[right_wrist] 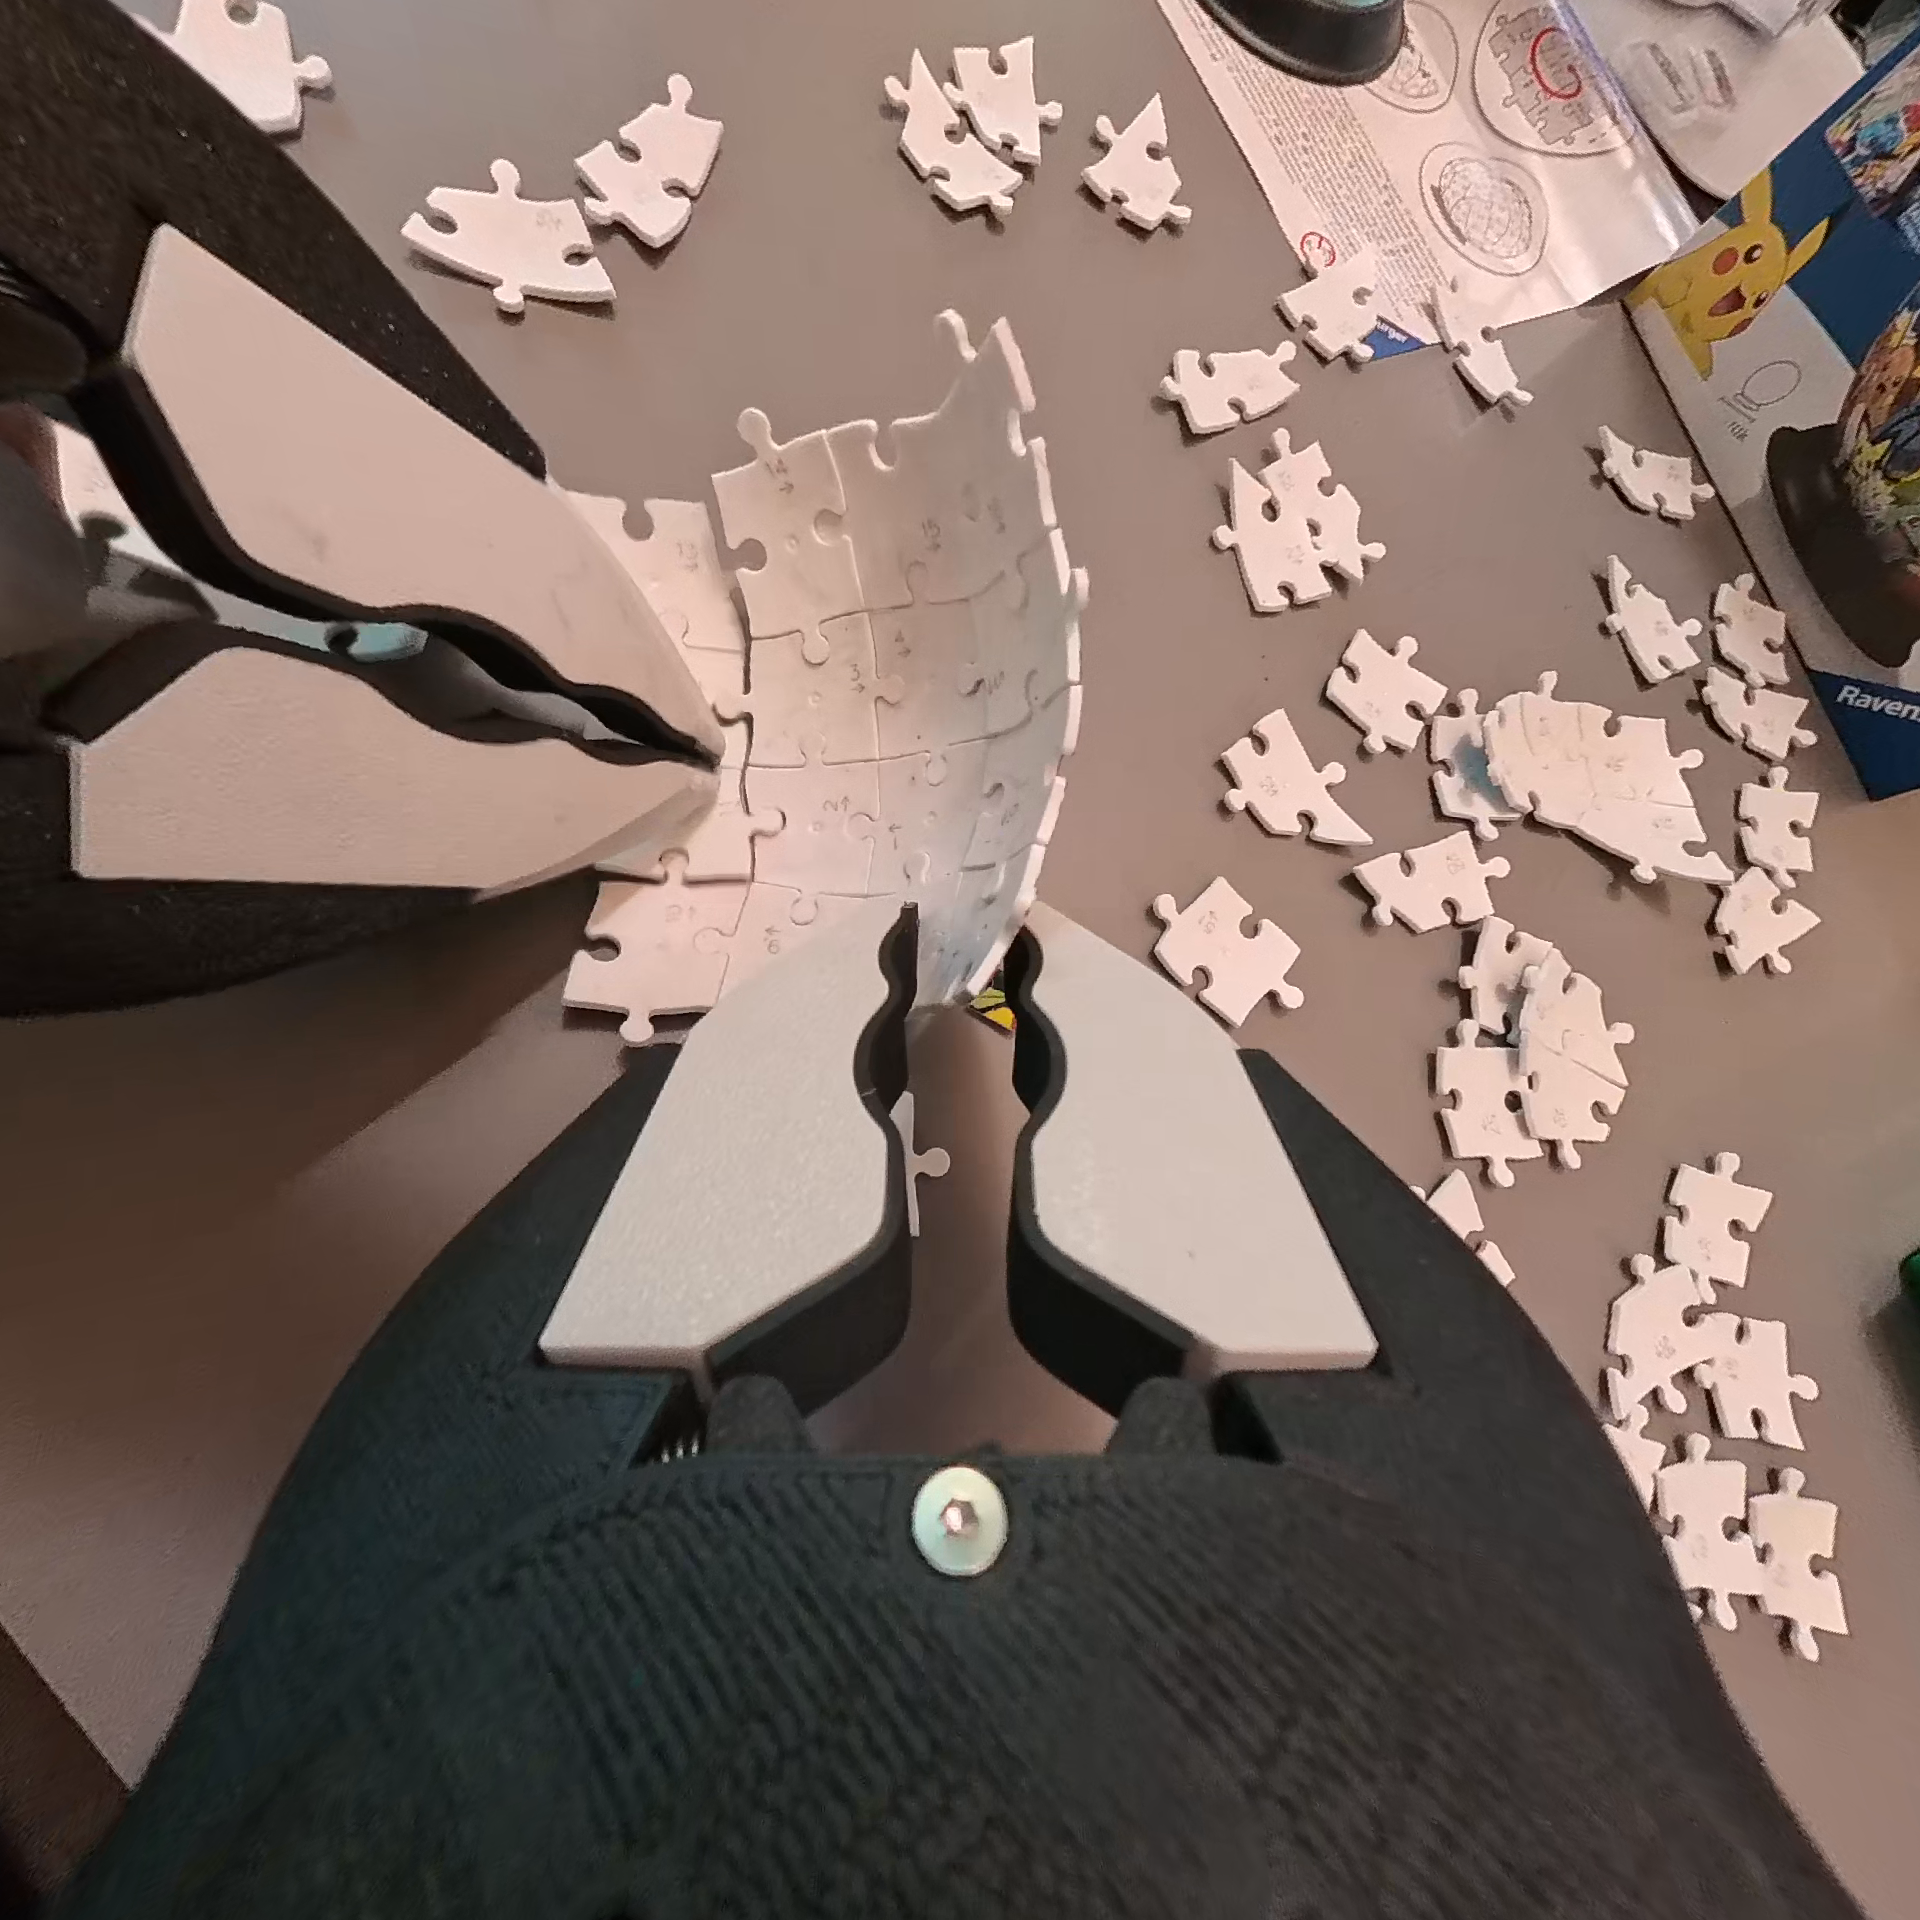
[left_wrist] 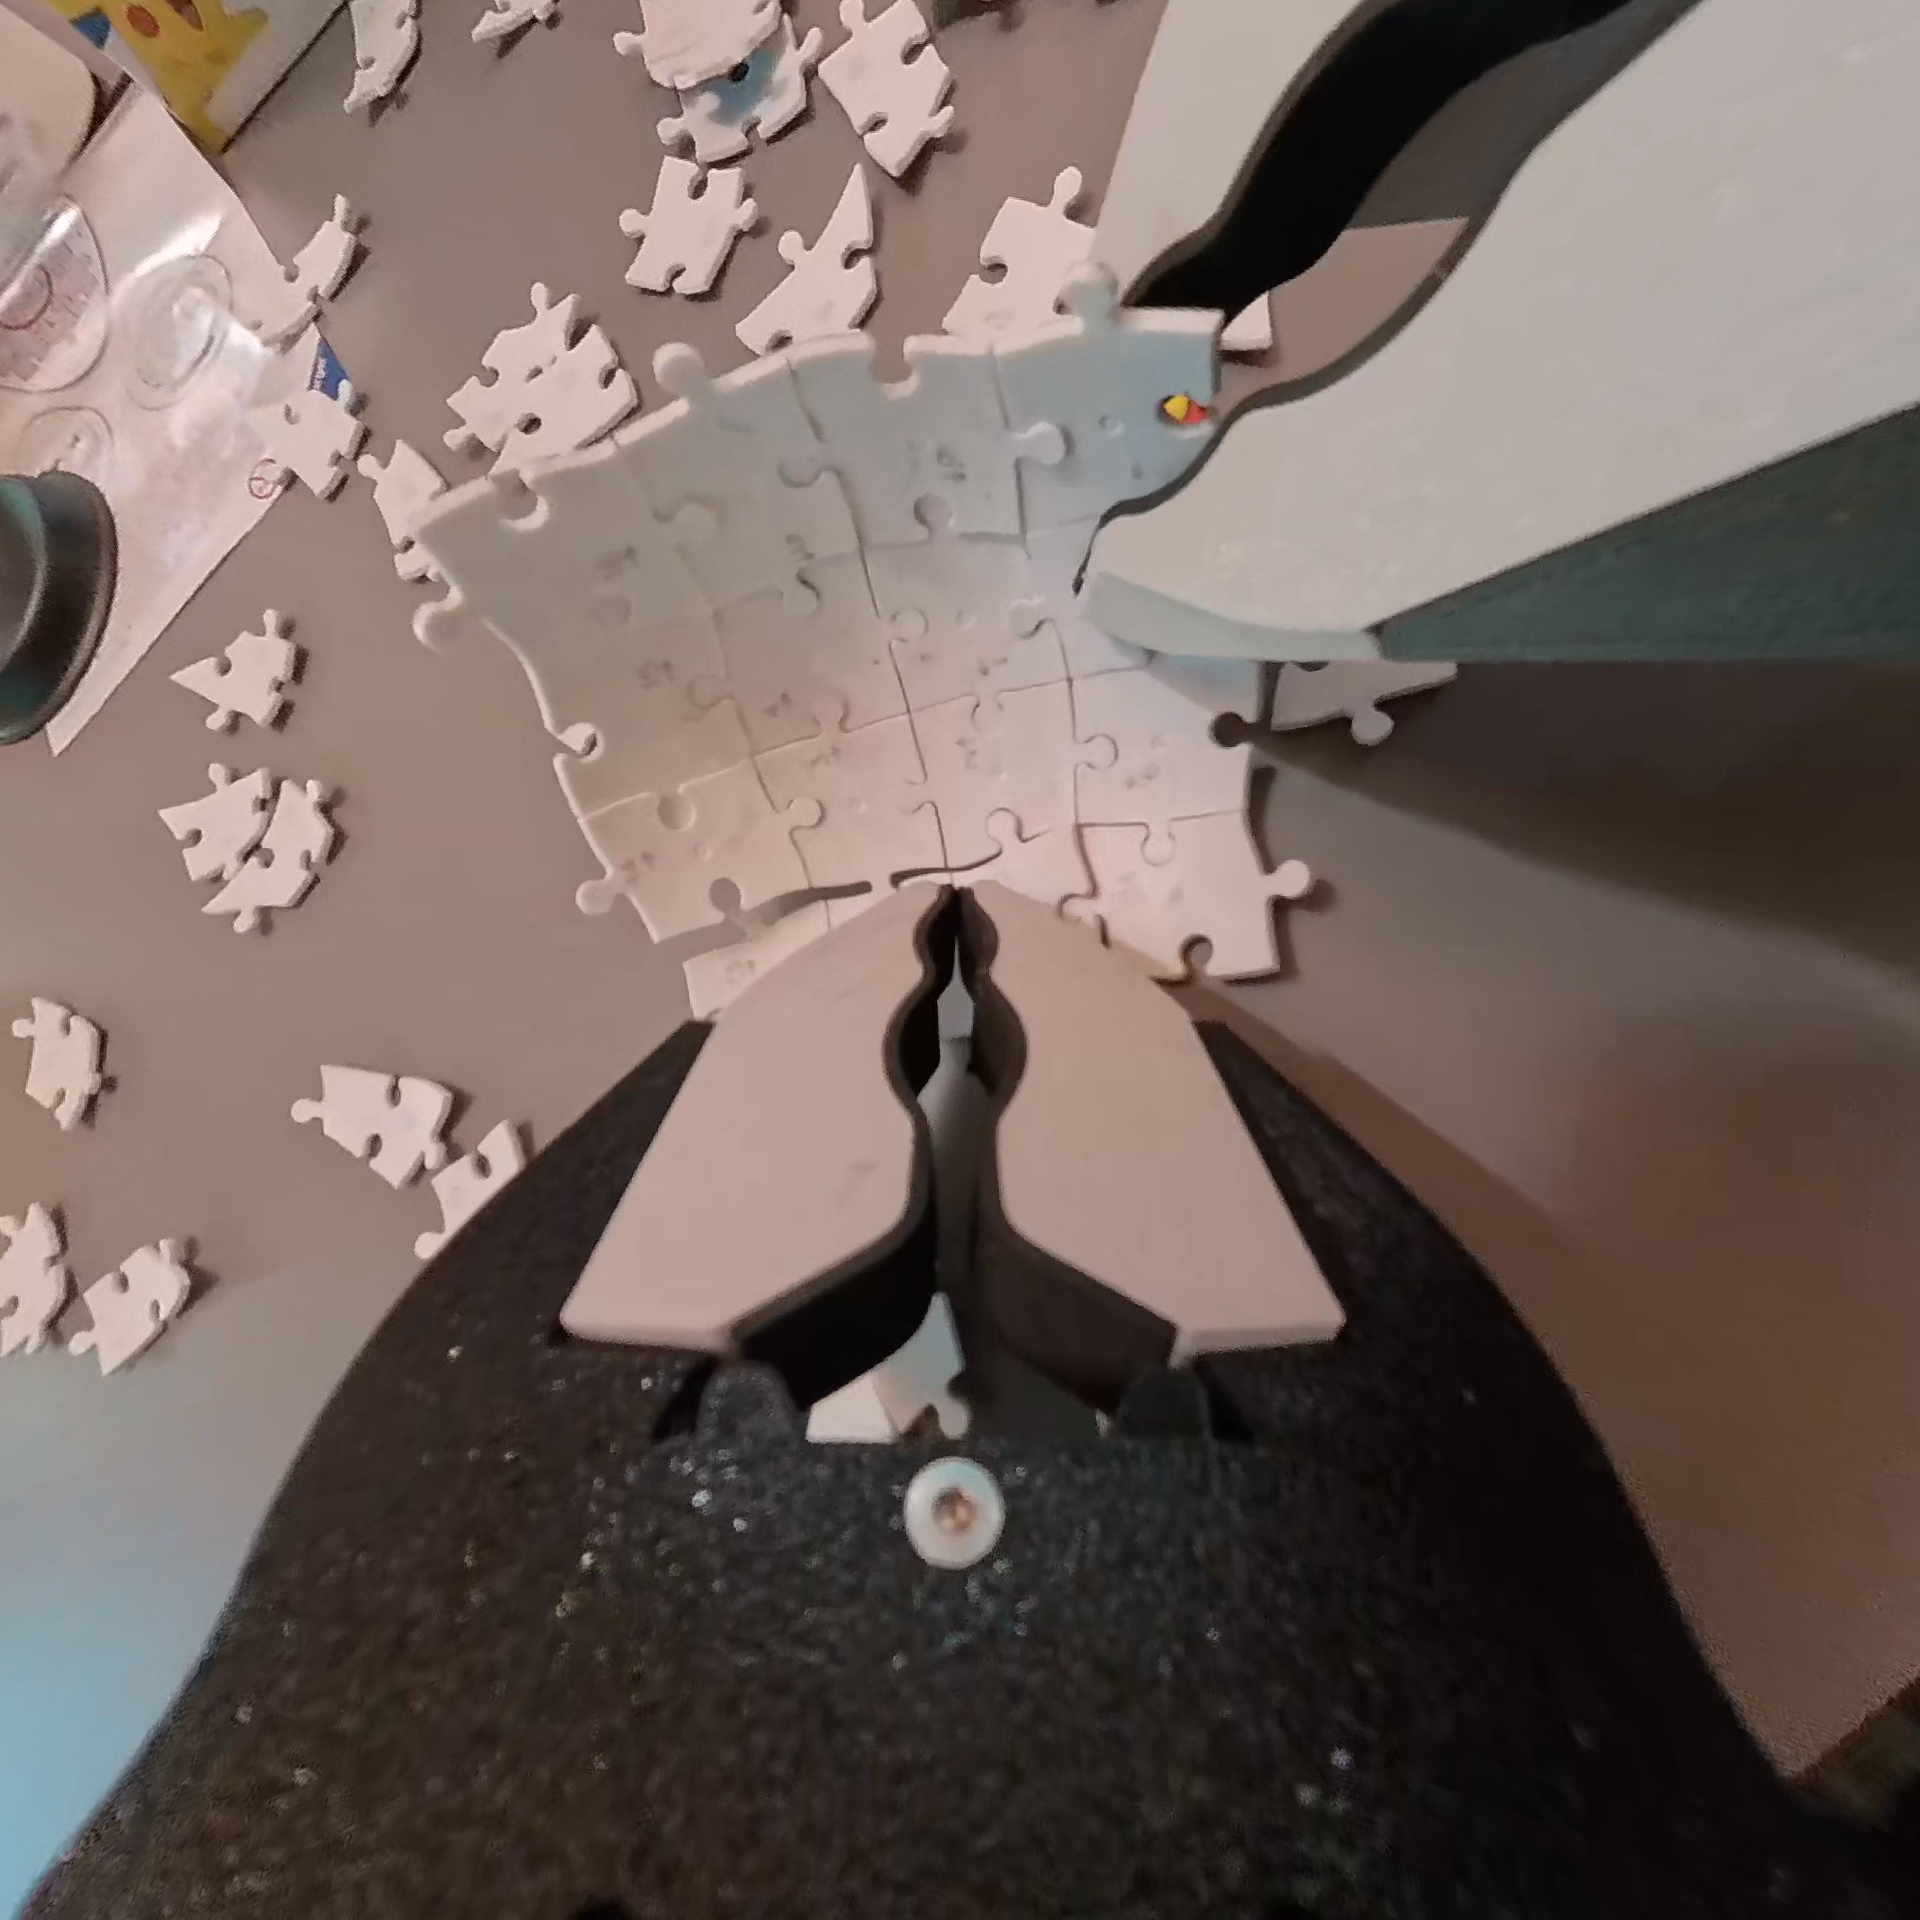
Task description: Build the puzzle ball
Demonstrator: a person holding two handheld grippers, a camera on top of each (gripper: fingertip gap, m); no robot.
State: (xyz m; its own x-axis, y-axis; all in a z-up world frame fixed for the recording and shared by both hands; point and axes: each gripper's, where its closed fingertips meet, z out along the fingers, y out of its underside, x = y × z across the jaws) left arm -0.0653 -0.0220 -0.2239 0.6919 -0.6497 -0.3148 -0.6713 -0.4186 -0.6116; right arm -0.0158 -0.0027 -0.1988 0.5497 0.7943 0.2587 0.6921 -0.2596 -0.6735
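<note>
A curved white shell of joined puzzle pieces (left_wrist: 831, 644) stands on edge on the grey table; I see its concave, numbered side, also in the right wrist view (right_wrist: 914, 665). My left gripper (left_wrist: 956, 909) is shut on the shell's near edge, with a white piece showing between its fingers. In the right wrist view it enters from the left (right_wrist: 712, 764), pinching the shell's left edge. My right gripper (right_wrist: 966, 925) has its jaws narrowly apart, with the shell's lower edge held between them and both fingers touching it. In the left wrist view it straddles the shell's right edge (left_wrist: 1112, 452).
Many loose white pieces (right_wrist: 1299, 540) lie scattered on the table (right_wrist: 831, 260), also (left_wrist: 249, 842). Small joined clusters (right_wrist: 1600, 790) lie to the right. An instruction sheet (right_wrist: 1351, 156), a dark round stand (left_wrist: 42, 603) and the puzzle box (right_wrist: 1766, 312) lie at the edges.
</note>
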